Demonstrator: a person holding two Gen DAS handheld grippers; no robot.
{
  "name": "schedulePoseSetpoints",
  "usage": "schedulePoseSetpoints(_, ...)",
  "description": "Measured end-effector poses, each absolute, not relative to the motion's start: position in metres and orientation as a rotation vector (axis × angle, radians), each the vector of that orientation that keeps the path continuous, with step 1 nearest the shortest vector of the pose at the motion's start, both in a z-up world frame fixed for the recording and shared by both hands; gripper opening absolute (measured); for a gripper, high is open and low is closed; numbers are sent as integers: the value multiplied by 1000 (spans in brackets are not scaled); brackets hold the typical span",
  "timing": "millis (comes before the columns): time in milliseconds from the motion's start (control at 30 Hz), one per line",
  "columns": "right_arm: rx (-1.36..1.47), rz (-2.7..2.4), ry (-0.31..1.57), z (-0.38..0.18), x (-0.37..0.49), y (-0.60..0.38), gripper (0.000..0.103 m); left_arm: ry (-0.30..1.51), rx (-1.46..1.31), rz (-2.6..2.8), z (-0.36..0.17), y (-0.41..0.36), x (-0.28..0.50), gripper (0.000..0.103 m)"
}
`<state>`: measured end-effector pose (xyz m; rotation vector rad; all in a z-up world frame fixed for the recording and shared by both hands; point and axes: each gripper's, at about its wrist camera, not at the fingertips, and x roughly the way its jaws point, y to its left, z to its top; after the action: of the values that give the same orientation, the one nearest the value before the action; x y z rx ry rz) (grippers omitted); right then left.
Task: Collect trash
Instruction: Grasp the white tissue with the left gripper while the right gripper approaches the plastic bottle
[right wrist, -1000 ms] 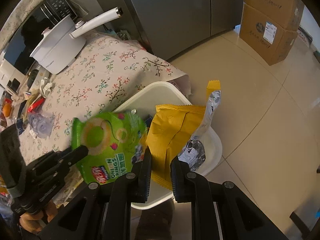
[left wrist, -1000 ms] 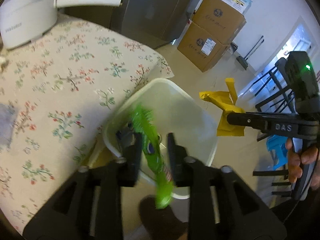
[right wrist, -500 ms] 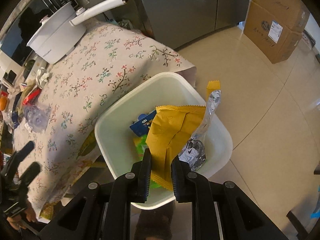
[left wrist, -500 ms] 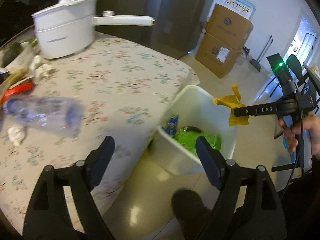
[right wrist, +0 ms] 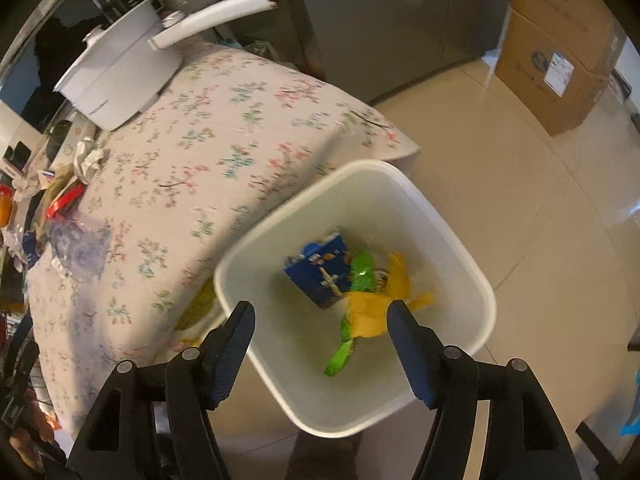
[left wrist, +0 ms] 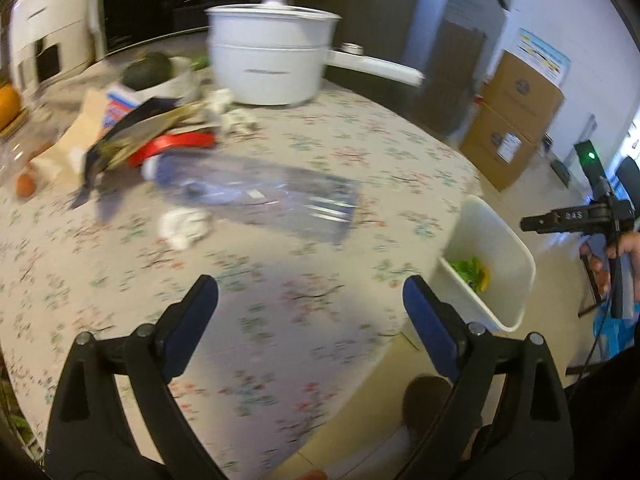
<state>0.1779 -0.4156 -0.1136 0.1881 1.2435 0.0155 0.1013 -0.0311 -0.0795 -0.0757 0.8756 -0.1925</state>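
1. Nearest the right wrist camera, the right tool [right wrist: 320, 320] is seen with its jaws opening; nothing is pressed between the blue pads, and it is held above the white bin [right wrist: 476, 280].
2. Inside the bin, a yellow wrapper [right wrist: 372, 312], a green wrapper [right wrist: 362, 272] and a blue packet [right wrist: 320, 276] are seen lying loose on the bottom.
3. At the left wrist camera, the left tool [left wrist: 310, 304] is seen with jaws opening and empty, held over the floral table [left wrist: 280, 344].
4. Further out on the table, a clear plastic bottle [left wrist: 260, 200] is seen lying on its side, with crumpled white paper [left wrist: 184, 226] just beside it.
5. Beyond these, a heap of wrappers [left wrist: 132, 136] is noted, blurred.
6. Farthest back, a white pot [left wrist: 272, 60] stands on the table.
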Motion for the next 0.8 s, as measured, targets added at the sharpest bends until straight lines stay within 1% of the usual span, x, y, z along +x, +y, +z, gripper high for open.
schedulePoseSetpoints(167,159,58,1222,-106,188,-381,75,859,-101,-129,-77,4,97,94)
schedulePoseSetpoints(300,150,99,1195,-102,197,-349,75,851,-100,-82,-80,29,102,94)
schedulePoseSetpoints(500,103,177,1145,-105,214,-297,79,865,-126,-42,-106,62,125,94)
schedulePoseSetpoints(633,49,218,1137,-112,228,-268,80,884,-135,-52,-126,69,146,93)
schedulePoseSetpoints(733,14,244,1129,-116,236,-252,80,901,-157,-76,-139,70,163,87)
schedulePoseSetpoints(800,-7,261,1125,-116,241,-242,80,902,-165,-92,-142,67,170,81)
